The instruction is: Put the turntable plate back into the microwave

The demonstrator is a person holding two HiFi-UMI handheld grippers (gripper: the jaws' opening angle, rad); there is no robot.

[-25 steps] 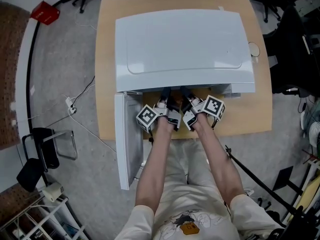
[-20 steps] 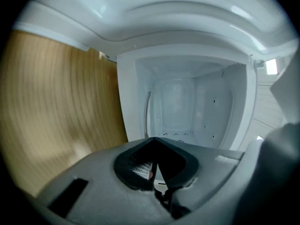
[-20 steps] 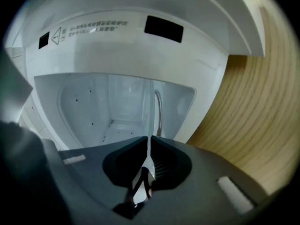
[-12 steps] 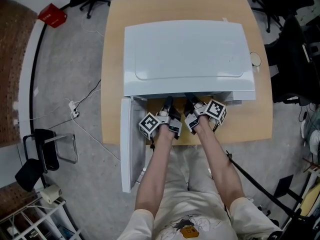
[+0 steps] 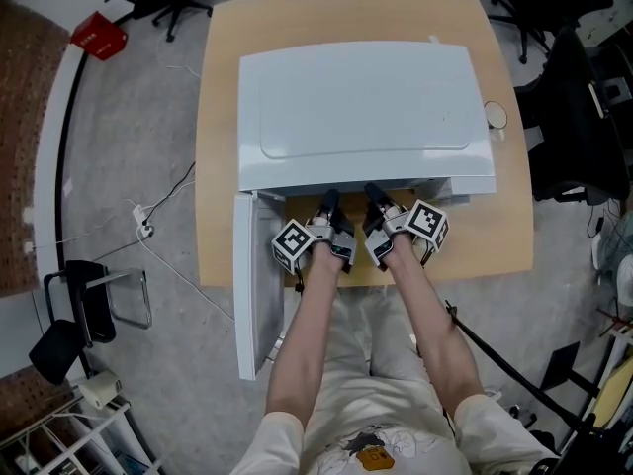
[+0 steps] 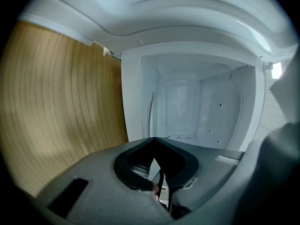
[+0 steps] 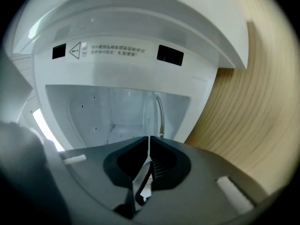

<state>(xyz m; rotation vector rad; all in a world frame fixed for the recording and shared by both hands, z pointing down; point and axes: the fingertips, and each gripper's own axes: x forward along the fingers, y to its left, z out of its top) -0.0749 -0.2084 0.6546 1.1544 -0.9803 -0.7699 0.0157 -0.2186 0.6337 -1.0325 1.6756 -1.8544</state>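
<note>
The white microwave (image 5: 366, 97) stands on a wooden table (image 5: 220, 117), its door (image 5: 255, 285) swung open to the left. Both grippers reach into its mouth side by side. The clear glass turntable plate (image 7: 157, 112) shows only edge-on, as a thin curved rim low in the cavity. It runs from there into each pair of jaws. My right gripper (image 7: 149, 139) has just been closing, with the plate's near rim between its pads. In the left gripper view the plate (image 6: 151, 112) likewise leads into my left gripper (image 6: 153, 139), whose jaws are shut on it. The head view hides the plate.
A small round object (image 5: 495, 115) lies on the table right of the microwave. On the floor are a red box (image 5: 97, 36), a white cable (image 5: 148, 228), a folded chair (image 5: 94, 300) at the left and a black tripod leg (image 5: 504, 359) at the right.
Both grippers stay at the microwave's mouth with hardly any movement. Only the head view has shifted a little.
</note>
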